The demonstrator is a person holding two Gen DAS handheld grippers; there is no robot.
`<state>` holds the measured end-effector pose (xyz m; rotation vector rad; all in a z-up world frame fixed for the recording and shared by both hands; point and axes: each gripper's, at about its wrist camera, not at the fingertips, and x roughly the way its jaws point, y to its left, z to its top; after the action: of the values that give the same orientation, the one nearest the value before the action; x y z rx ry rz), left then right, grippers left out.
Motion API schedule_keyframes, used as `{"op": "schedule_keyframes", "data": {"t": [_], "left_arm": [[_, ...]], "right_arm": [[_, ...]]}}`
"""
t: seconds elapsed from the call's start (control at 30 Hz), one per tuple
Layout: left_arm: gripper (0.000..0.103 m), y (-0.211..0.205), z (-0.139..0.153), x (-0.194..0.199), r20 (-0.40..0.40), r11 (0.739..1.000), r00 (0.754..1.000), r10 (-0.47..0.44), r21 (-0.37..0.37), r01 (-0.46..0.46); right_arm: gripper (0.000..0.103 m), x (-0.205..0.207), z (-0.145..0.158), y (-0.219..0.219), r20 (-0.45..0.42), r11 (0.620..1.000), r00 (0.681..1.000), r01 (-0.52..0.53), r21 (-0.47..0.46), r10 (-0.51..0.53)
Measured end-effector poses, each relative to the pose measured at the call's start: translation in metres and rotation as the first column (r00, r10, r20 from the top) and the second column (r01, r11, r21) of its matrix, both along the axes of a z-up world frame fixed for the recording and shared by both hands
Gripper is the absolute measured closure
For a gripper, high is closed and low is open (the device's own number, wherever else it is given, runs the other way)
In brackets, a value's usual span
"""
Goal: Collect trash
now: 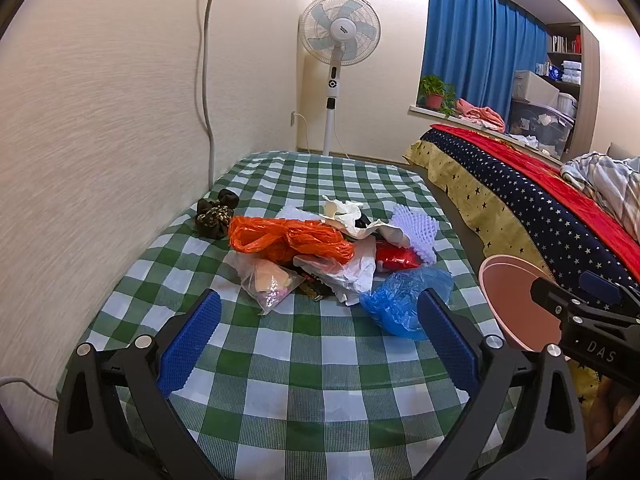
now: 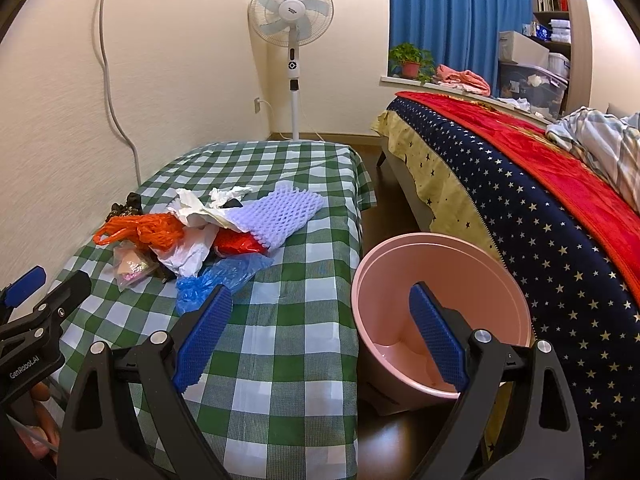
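Left wrist view: left gripper (image 1: pixel 320 336) jaws spread wide, holding nothing, hanging over the checkered surface (image 1: pixel 304 392). Just past it sits the trash pile (image 1: pixel 320 248), blue bag (image 1: pixel 400 300) nearest. Right gripper (image 2: pixel 320 336) is gaping too, empty, with the pink bin (image 2: pixel 440 276) on the floor beside the bed (image 2: pixel 540 208).

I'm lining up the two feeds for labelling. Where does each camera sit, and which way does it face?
Left wrist: on the left hand-held gripper, looking along its open fingers at the trash pile; the right hand-held gripper shows at the right edge.
Right wrist: on the right hand-held gripper, above the table edge and pink bin; fingers open.
Shared: pile, bin, fan, bed.
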<state>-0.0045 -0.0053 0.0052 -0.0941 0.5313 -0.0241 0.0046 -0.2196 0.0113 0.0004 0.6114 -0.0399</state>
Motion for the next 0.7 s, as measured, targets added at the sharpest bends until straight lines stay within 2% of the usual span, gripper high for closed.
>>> {"op": "schedule_keyframes", "data": {"t": [0.43, 0.6, 0.7], "left_arm": [[0.008, 0.0005, 0.0002, 0.0003, 0.0, 1.0, 1.0, 0.002, 0.0, -0.002], [0.012, 0.0011, 0.0, 0.0007, -0.004, 1.0, 1.0, 0.003, 0.0, -0.003], [0.018, 0.0036, -0.0002, 0.0013, -0.006, 1.0, 1.0, 0.01, -0.009, -0.01]], "right_arm": [[0.016, -0.0001, -0.0003, 0.0, 0.0, 1.0, 1.0, -0.004, 0.001, 0.004], [0.023, 0.0004, -0.0005, 0.0049, -0.006, 1.0, 1.0, -0.017, 0.016, 0.017], [0.032, -0.0003, 0.0, 0.0055, -0.011, 0.999, 0.999, -0.031, 0.034, 0.032]]}}
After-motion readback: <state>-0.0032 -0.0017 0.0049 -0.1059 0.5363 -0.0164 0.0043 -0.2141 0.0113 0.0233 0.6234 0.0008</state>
